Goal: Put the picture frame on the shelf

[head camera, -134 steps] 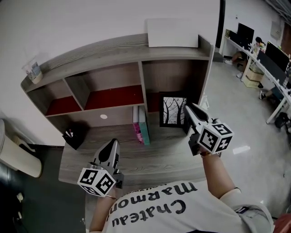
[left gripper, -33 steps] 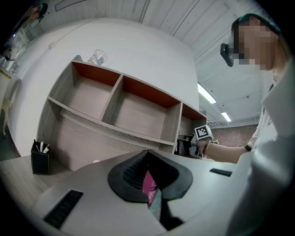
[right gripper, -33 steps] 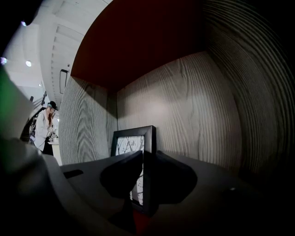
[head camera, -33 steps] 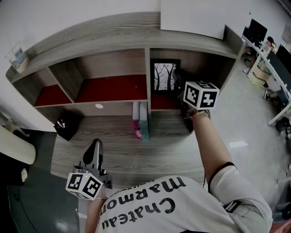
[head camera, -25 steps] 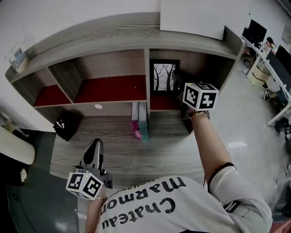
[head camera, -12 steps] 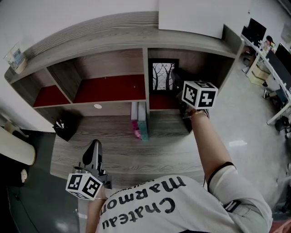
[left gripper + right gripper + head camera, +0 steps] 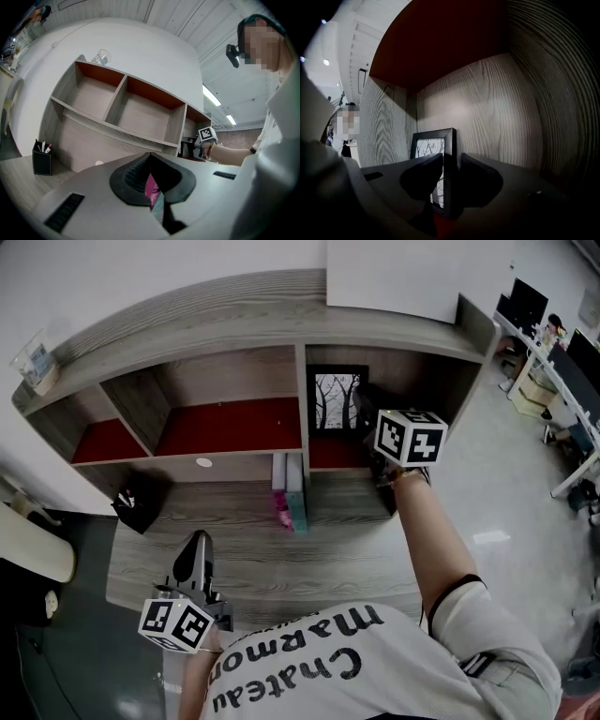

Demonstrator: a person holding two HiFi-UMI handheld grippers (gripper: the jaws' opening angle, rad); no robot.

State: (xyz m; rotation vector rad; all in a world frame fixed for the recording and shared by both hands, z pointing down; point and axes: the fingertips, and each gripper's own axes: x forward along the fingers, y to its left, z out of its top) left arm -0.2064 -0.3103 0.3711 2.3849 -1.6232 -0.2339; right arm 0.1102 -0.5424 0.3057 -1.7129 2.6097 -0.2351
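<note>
Grey wood grain runs over the shelf (image 7: 187, 317) and the desk (image 7: 253, 563) below us, and the floors of the shelf compartments are red. We see the picture frame (image 7: 337, 401), black-edged with a print of bare trees, standing upright on the red floor of the right-hand compartment, close against the partition on its left. Our right gripper (image 7: 451, 161) reaches level into that compartment with the frame's near edge between its jaws; the jaws have just been opening, and thin slits of light show on both sides of the edge, so the pads no longer pinch it. Our left gripper (image 7: 195, 542) hangs low over the front of the desk, well apart from the frame, its jaws a narrow gap apart with nothing held; through that gap, the pink and teal books (image 7: 291, 495) show far off, standing on the desk under the shelf. A black pen holder (image 7: 137, 504) sits at the desk's left end, and a white board (image 7: 394, 277) rests on top of the shelf.
</note>
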